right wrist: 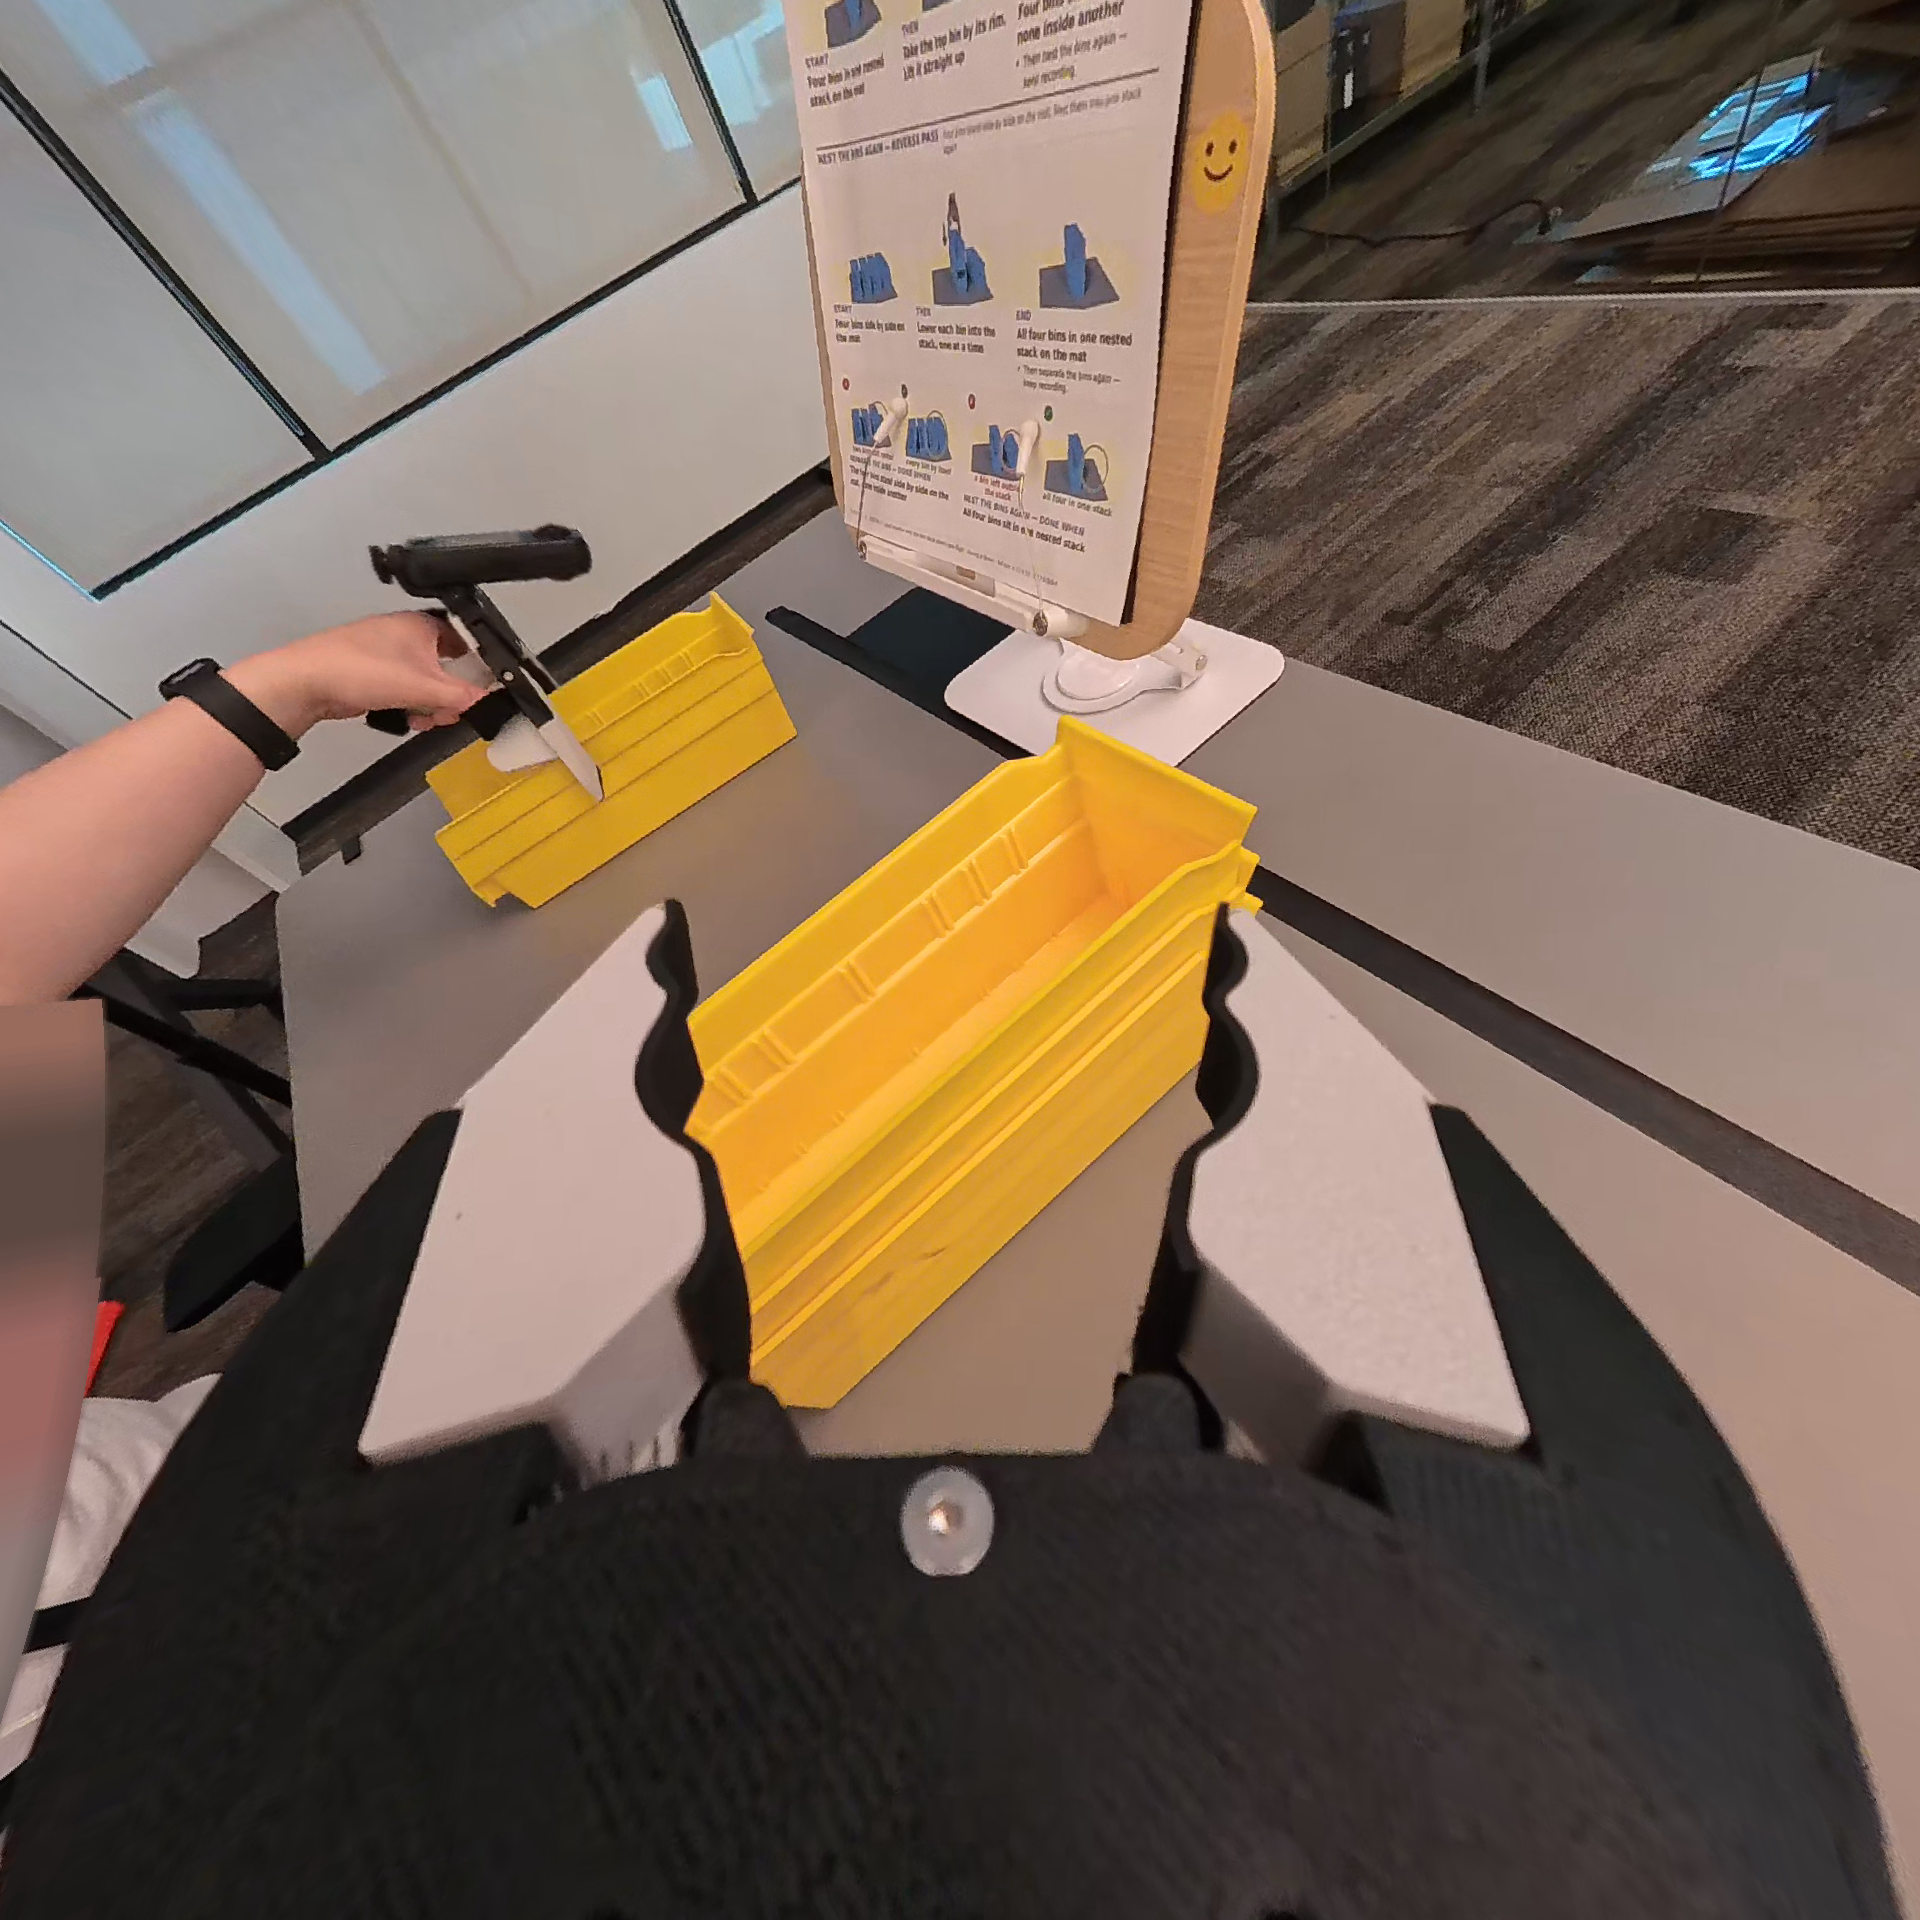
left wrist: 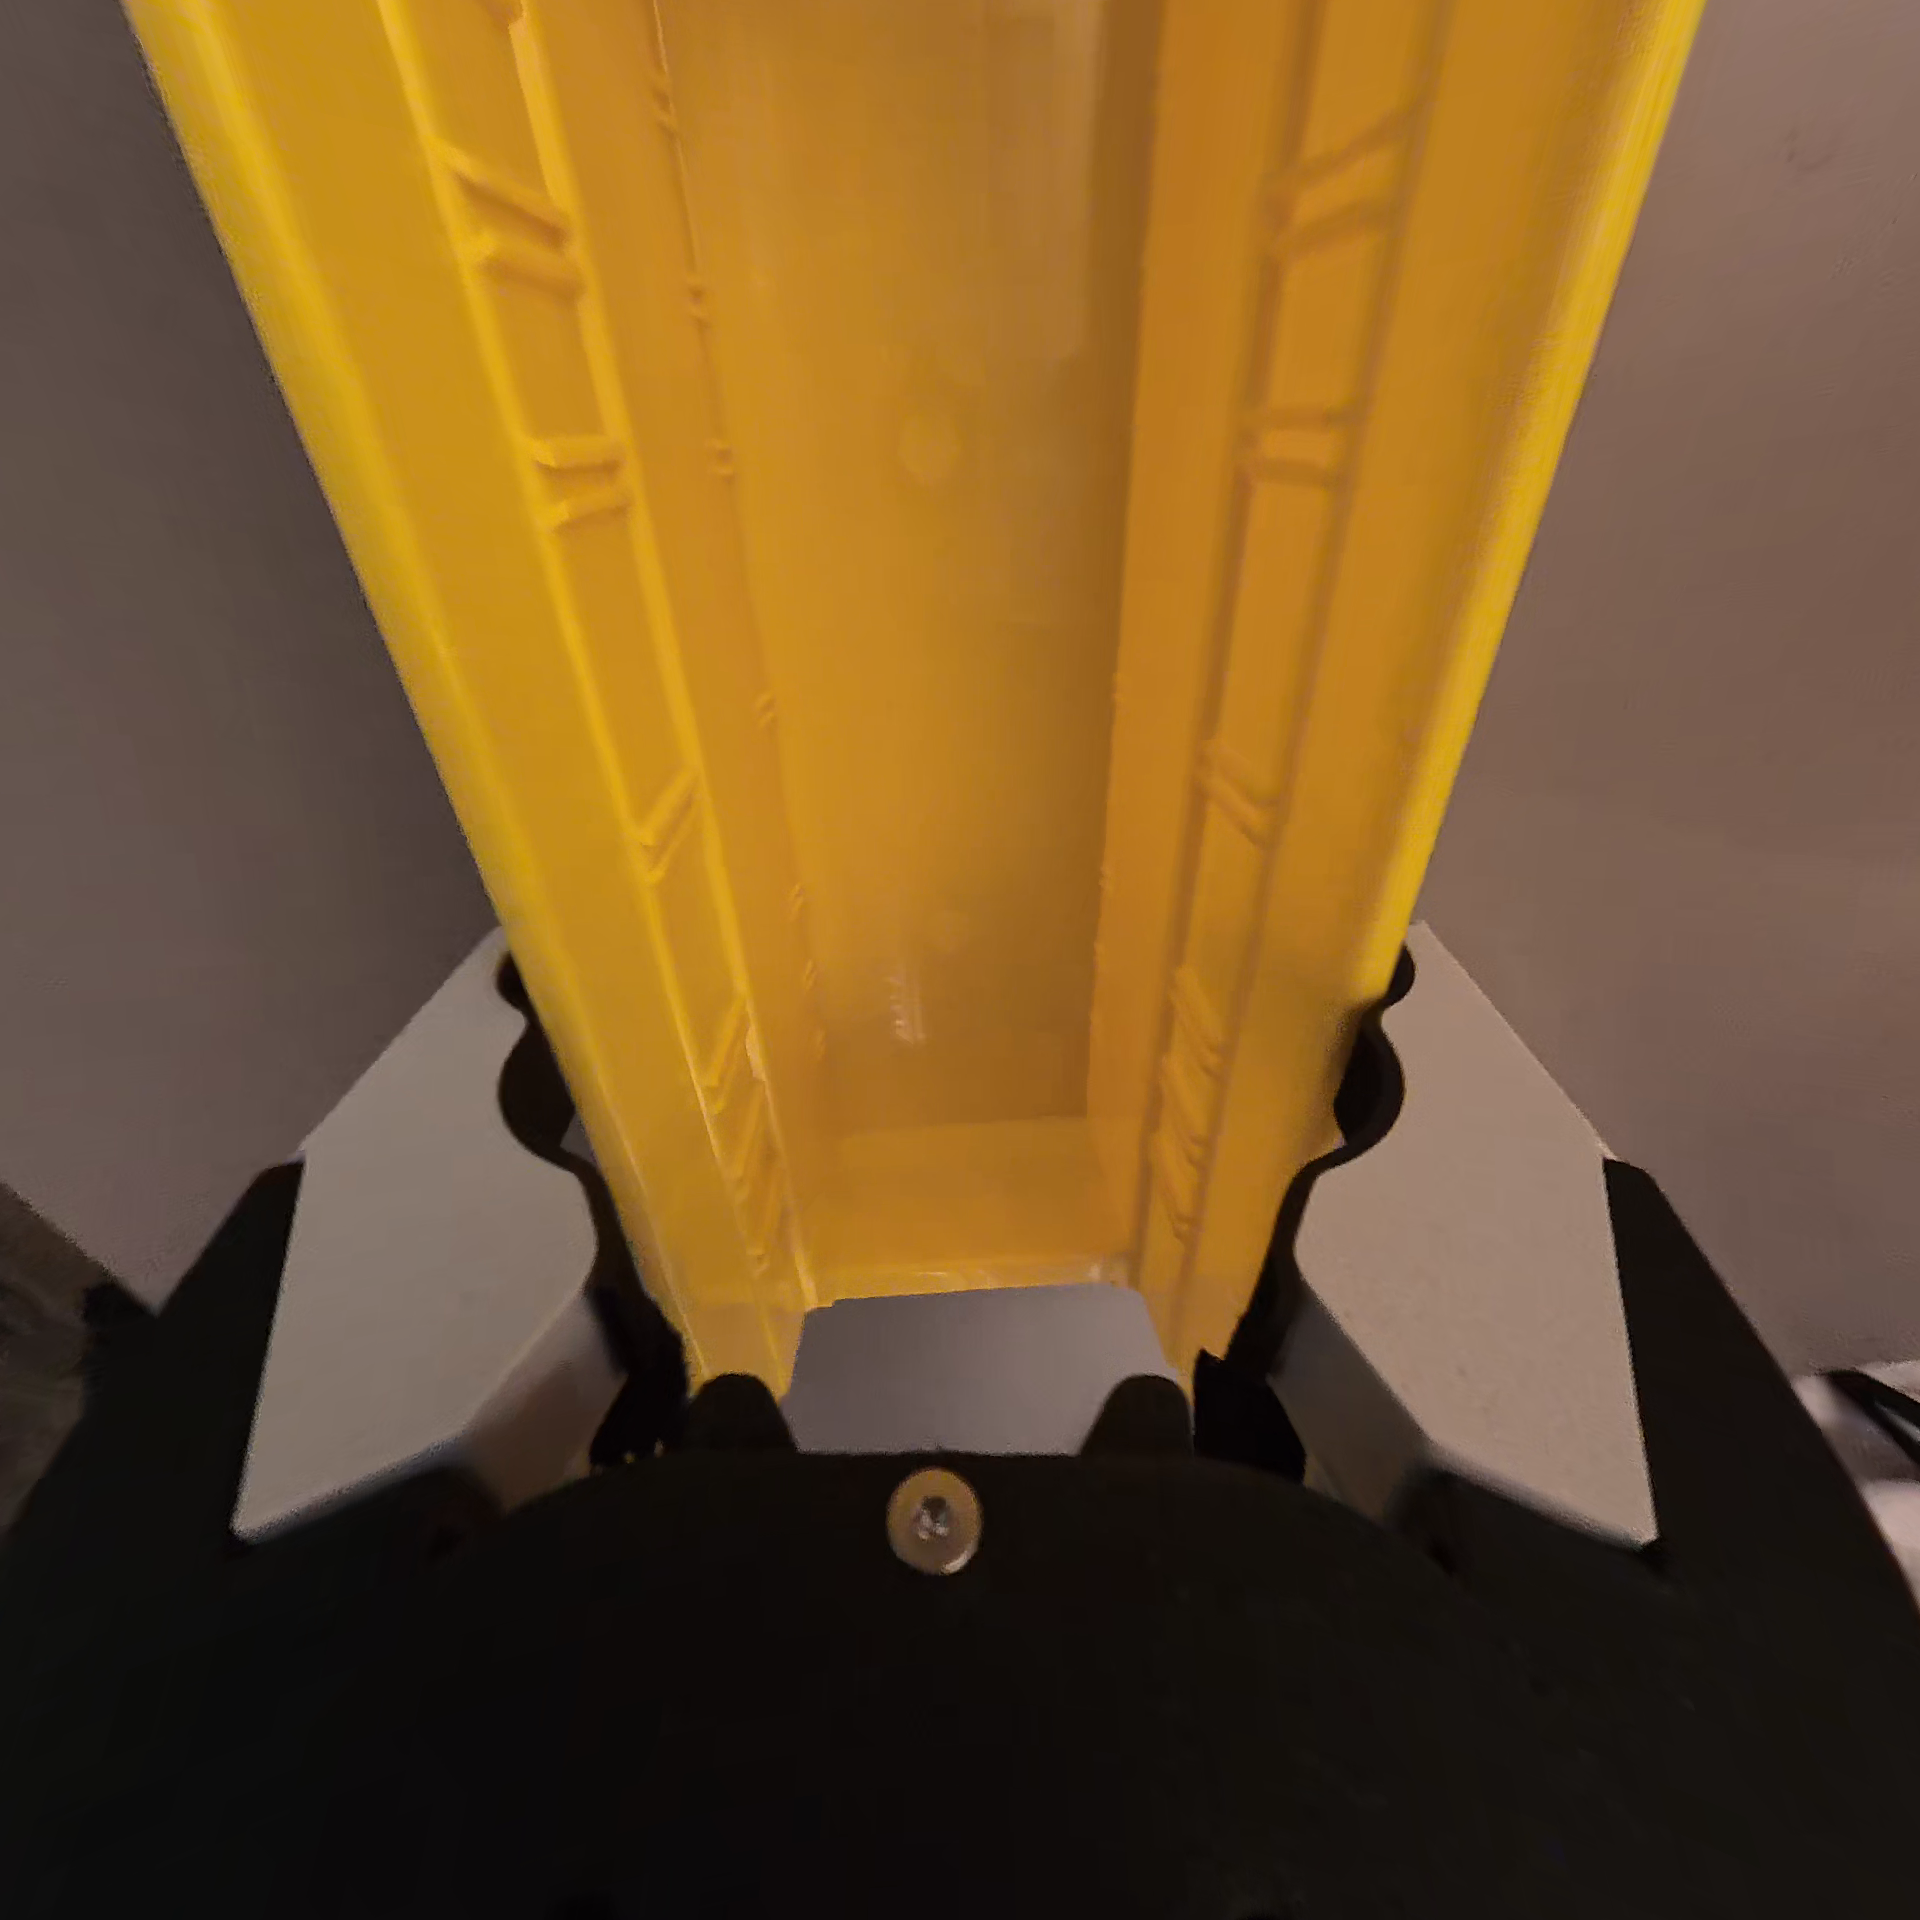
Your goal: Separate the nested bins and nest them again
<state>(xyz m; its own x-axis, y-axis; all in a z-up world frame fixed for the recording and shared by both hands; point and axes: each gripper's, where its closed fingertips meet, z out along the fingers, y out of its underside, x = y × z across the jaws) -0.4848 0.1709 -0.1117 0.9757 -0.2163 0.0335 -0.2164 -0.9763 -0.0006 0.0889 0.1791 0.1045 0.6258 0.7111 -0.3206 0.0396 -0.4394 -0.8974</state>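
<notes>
Black gripper (right wrist: 951, 1039) bodies; grey fingers (right wrist: 540, 1174), black wavy pads; silver screw (right wrist: 945, 1522); black wristband (right wrist: 231, 714).

A stack of yellow bins (right wrist: 966, 1091) is being straddled by the right gripper (right wrist: 951, 1039) on the grey table (right wrist: 1455, 935). Far left, a single yellow bin (right wrist: 644, 769) is being gripped by the left gripper (right wrist: 540, 748). A sign (right wrist: 997, 312) is standing beyond.

Left gripper (left wrist: 956, 1039) jaws clamped wide, right gripper (right wrist: 951, 1039) jaws spread, touching nothing.
</notes>
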